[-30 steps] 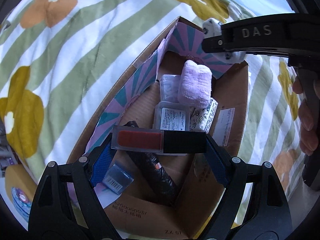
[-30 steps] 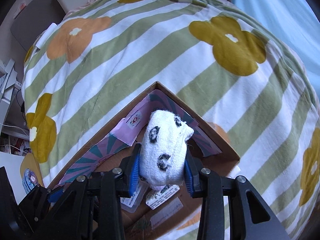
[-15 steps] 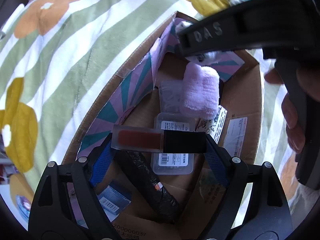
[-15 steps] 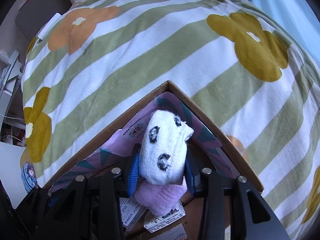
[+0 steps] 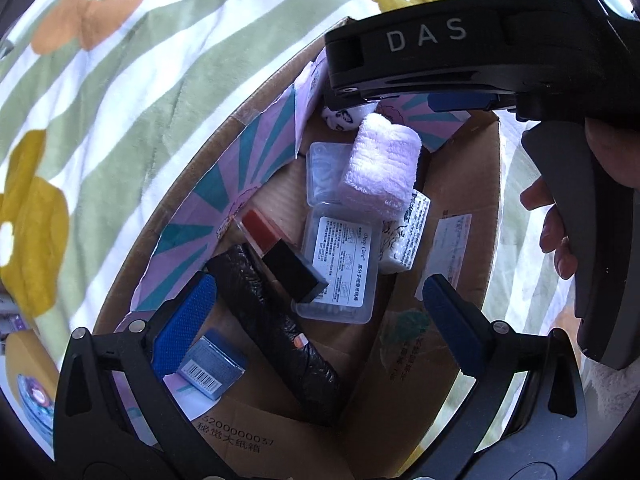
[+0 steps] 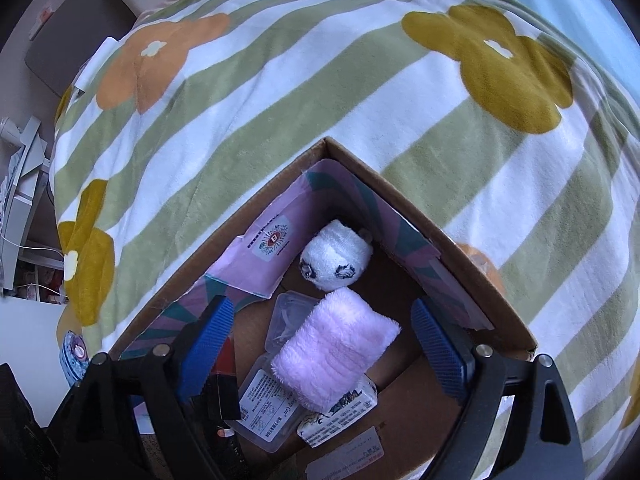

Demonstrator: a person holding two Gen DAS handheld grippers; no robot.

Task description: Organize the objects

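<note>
An open cardboard box (image 5: 472,184) (image 6: 452,240) lies on a striped flower blanket. My left gripper (image 5: 320,312) is open and empty above the box. A red and black lip gloss tube (image 5: 280,252) lies in the box between a black wrapped stick (image 5: 276,328) and a clear plastic case (image 5: 340,268). My right gripper (image 6: 324,344) is open and empty over the far corner. A white rolled sock with black marks (image 6: 334,256) (image 5: 344,114) lies in that corner, behind a rolled lilac towel (image 6: 332,354) (image 5: 380,164).
The box also holds a small blue barcode box (image 5: 208,368), a white printed packet (image 5: 408,236) and a second clear case (image 5: 322,168). The right gripper's black body (image 5: 480,52) crosses over the box in the left wrist view. Shelves and clutter (image 6: 20,208) stand beyond the bed's left edge.
Both grippers have opened. The lip gloss tube dropped from the left gripper into the box. The white sock dropped from the right gripper into the far corner.
</note>
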